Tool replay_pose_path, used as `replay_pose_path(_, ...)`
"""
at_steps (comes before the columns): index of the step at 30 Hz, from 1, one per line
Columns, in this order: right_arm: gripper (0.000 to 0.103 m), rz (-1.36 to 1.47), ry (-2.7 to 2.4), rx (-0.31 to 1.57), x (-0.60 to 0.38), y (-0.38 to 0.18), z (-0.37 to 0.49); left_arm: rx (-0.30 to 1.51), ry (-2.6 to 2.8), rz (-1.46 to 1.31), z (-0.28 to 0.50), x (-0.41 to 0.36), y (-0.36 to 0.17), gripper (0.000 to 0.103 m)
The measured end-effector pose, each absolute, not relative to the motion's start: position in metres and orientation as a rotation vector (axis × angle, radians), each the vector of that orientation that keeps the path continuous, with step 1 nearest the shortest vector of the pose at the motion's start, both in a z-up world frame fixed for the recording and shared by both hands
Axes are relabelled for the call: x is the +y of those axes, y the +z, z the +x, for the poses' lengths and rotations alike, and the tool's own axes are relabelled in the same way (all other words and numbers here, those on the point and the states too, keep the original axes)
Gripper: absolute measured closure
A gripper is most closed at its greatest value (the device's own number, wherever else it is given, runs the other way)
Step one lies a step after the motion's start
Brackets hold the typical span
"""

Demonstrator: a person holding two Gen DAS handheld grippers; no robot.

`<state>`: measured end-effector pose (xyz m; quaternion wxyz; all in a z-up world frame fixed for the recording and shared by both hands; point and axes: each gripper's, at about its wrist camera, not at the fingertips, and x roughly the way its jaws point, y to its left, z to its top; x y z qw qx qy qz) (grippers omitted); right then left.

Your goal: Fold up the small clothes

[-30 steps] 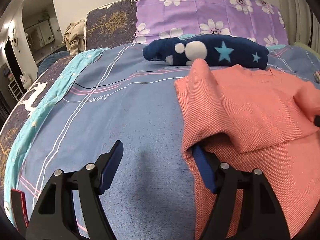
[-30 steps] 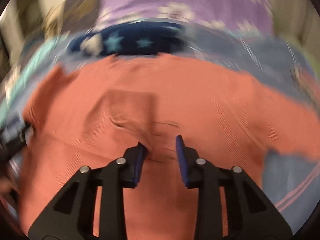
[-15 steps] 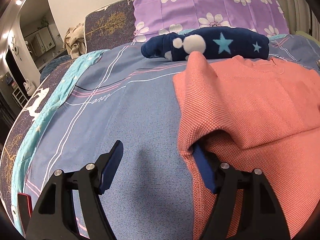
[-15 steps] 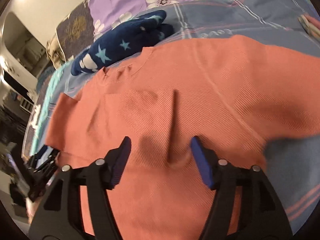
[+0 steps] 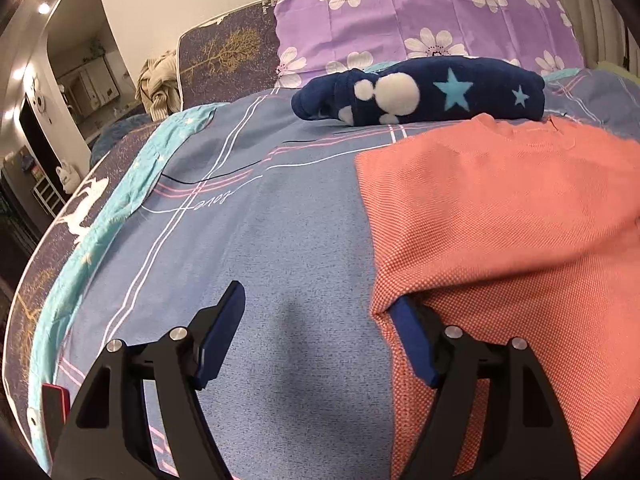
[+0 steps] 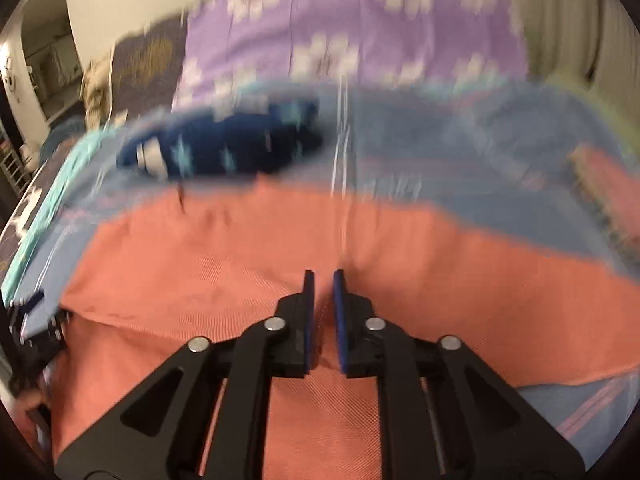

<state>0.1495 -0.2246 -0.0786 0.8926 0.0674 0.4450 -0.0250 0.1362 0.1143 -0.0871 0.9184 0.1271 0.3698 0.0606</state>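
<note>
Shirt (image 5: 500, 216), coral pink, lies on the blue bedspread (image 5: 260, 240), partly folded, with a top flap laid over the lower part. Left gripper (image 5: 316, 320) has its jaws wide apart; one finger sits tucked under the flap's edge, likely to keep the fold in place. Right gripper (image 6: 321, 280) looks nearly closed over the shirt's middle, but blur hides whether it pinches cloth. A navy star garment (image 5: 420, 94) rests beyond, near the purple pillow (image 5: 420, 12).

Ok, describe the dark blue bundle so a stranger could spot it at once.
Start at the purple flowered pillow at the head of the bed. Just before it, beyond the salmon shirt, lies the folded navy garment, the only piece with white dots and pale blue stars.
</note>
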Motion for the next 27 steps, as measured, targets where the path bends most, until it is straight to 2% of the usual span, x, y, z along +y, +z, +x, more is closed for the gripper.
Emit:
replay_pose_path(1, 0.086, 0.149, -0.091, 0.946, -0.23, -0.087, 0.15, 0.761, 0.12, 0.261, 0.134, 0.115, -0.086, 0.029)
replay_pose_path(6, 0.086, 0.226, -0.063, 0.869, -0.236, -0.074, 0.129, 0.796, 0.038, 0.203, 0.111, 0.128, -0.076, 0.032)
replay_pose_path(7, 0.086, 0.215, -0.038, 0.852, -0.232, -0.068, 0.125, 0.796, 0.012, 0.175, 0.107, 0.129, -0.072, 0.043)
replay_pose_path(8, 0.086, 0.209, 0.005, 0.837, -0.224, -0.061, 0.123, 0.79, -0.026, 0.13, 0.104, 0.131, -0.065, 0.06)
replay_pose_path(11, 0.086, 0.218, 0.144, 0.843, -0.198, -0.057, 0.123, 0.755, -0.117, 0.017, 0.107, 0.129, -0.043, 0.081)
replay_pose_path(16, 0.086, 0.144, 0.088, 0.978, -0.177, -0.097, 0.132, 0.755, -0.243, -0.057, 0.147, 0.1, -0.04, 0.084)
replay_pose_path(18, 0.086, 0.161, 0.127, 0.915, -0.183, -0.108, 0.126, 0.836, -0.185, 0.017, 0.167, 0.087, -0.065, 0.084)
replay_pose_path(19, 0.086, 0.183, 0.141, 0.911, -0.186, -0.108, 0.125, 0.925, -0.122, 0.075, 0.181, 0.083, -0.095, 0.082)
replay_pose_path(20, 0.086, 0.212, 0.152, 0.923, -0.19, -0.107, 0.125, 0.881, -0.125, 0.065, 0.18, 0.083, -0.101, 0.082)
replay_pose_path(25, 0.086, 0.232, 0.153, 0.904, -0.204, -0.094, 0.106, 0.865, -0.095, 0.128, 0.178, 0.072, -0.102, 0.083)
replay_pose_path(27, 0.082, 0.273, 0.098, 0.837, -0.229, -0.079, 0.09, 0.864, -0.096, 0.127, 0.177, 0.072, -0.103, 0.083)
